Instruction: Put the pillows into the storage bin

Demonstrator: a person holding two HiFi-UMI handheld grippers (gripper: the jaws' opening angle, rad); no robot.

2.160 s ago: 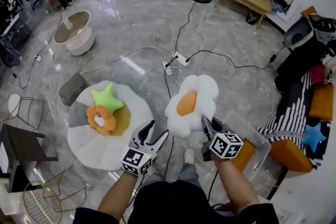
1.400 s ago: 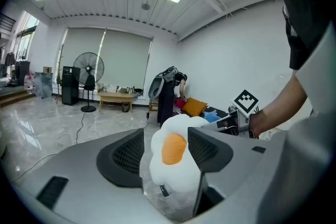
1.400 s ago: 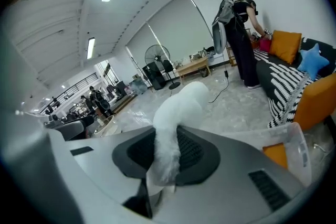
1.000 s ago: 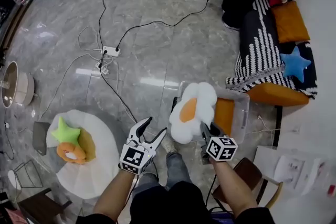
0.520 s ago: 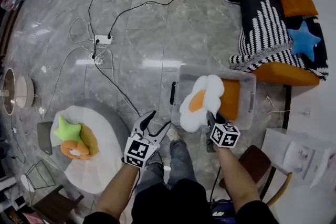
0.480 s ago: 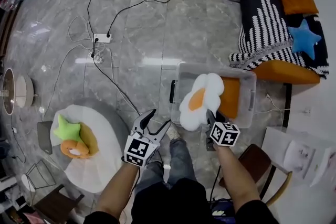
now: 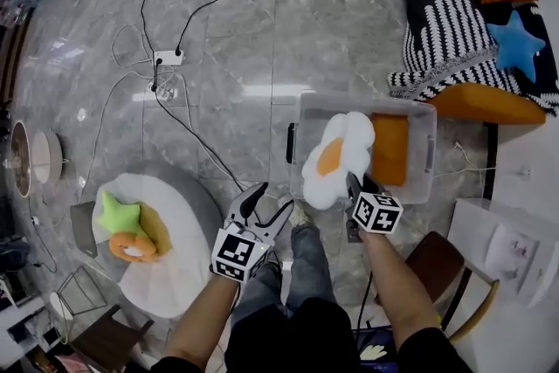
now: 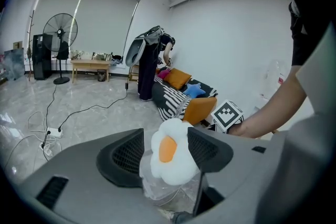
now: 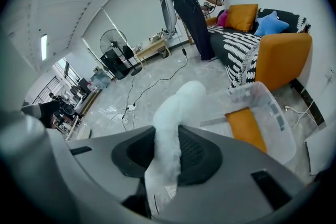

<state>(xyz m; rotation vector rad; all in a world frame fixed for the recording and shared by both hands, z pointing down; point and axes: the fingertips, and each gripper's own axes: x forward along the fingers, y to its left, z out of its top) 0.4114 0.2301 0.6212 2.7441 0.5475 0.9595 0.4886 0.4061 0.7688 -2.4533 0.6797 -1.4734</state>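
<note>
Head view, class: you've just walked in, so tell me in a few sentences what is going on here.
A person holds a gripper in each hand. The right gripper is shut on a fried-egg pillow, holding it over the near side of the clear storage bin, where an orange pillow lies inside. The left gripper is open and empty. A green star pillow and an orange plush wait on a round white seat.

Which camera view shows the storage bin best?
The head view: it looks down on almost the whole storage bin, with the orange pillow inside. The right gripper view shows most of it beyond the egg pillow; the left gripper view only a clear patch below that pillow.
</note>
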